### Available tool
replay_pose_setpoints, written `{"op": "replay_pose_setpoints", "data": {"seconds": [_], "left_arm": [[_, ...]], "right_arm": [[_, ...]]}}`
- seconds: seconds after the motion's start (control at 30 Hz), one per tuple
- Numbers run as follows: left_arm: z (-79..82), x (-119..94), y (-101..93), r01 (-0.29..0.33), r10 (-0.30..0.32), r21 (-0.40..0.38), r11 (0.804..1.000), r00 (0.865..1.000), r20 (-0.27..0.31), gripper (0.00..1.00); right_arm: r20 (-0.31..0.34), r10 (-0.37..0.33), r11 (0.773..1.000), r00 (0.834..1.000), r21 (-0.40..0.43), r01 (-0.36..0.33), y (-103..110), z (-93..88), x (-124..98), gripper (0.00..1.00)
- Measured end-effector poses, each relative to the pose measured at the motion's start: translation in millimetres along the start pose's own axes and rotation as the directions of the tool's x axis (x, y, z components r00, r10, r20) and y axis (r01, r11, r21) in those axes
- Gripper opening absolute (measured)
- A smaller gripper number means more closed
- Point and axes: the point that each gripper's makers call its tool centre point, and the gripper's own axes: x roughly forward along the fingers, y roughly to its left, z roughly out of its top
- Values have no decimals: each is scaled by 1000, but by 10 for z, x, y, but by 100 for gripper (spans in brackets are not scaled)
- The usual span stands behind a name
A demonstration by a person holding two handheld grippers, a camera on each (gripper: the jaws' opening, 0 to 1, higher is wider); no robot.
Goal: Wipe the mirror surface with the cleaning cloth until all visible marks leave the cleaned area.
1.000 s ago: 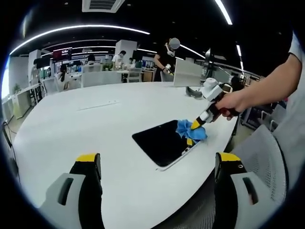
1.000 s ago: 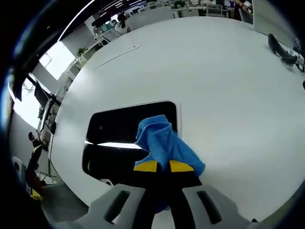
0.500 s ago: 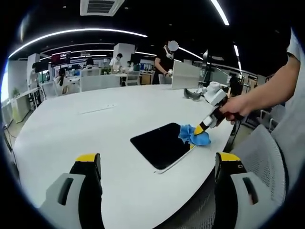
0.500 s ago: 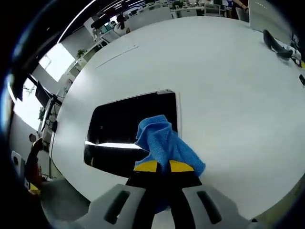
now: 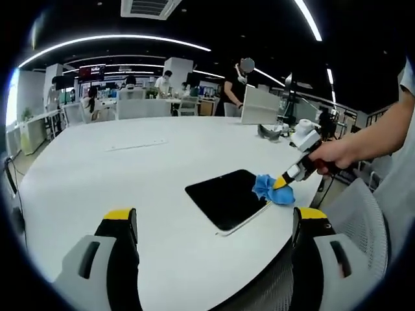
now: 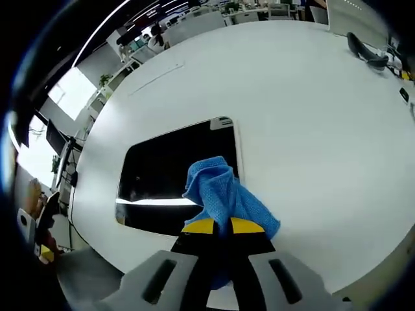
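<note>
**Blue cloth pinched at the mirror's edge**

The mirror (image 5: 228,199) lay flat on the white table (image 5: 97,175), a dark rounded rectangle with a pale rim. In the left gripper view its long axis ran on a diagonal, from the upper left near the table's middle down toward the table edge at lower right. In the right gripper view the mirror (image 6: 168,175) stretched across the picture from left to right, with a bright strip of reflected ceiling light along its lower part.

The right gripper (image 6: 216,225) had its yellow-tipped jaws pressed together on the cleaning cloth (image 6: 224,194), which bunched up ahead of the tips. The cloth lay over the mirror's right end and spilled onto the bare table beside it. From the left gripper view, the right gripper (image 5: 283,181) came in slanting from the right, held by a hand (image 5: 334,154), with the cloth (image 5: 271,189) at the mirror's far corner.

The left gripper (image 5: 214,217) was held above the near table edge with its jaws spread wide and nothing between them.

A dark object (image 6: 366,48) lay well apart on the far side of the table. Nothing like a container was to be seen on the table.
</note>
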Motion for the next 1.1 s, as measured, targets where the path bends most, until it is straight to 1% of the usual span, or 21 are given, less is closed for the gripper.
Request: {"op": "replay_pose_setpoints", "data": {"seconds": [0.13,0.23,0.5,0.6,0.67,0.87,1.1], "left_arm": [[4,3,-22,7,-7,8,1000,1000,0,99],[-16,15,-28,13,-13,0,1000,1000,-12,99],[-7,12,-57,14,-14,22,1000,1000,-10,99],[-34,23,-42,15,-15,14,1000,1000,-23,99],[-25,12,-50,17,-17,18,1000,1000,-17,99],[-19,7,-43,13,-13,16,1000,1000,-16,99],[-29,16,-41,14,-14,18,1000,1000,-19,99]], "right_arm": [[-14,-3,1000,1000,7,3,11,-33,-18,2],[-16,-12,999,1000,31,12,15,-54,-40,1],[-16,-22,999,1000,49,23,16,-42,-26,1],[-11,-24,999,1000,41,24,26,-46,-29,1],[-16,-20,998,1000,53,21,34,-50,-40,1],[-18,-17,998,1000,54,18,48,-45,-18,1],[-23,-7,999,1000,53,8,132,-46,20,1]]}}
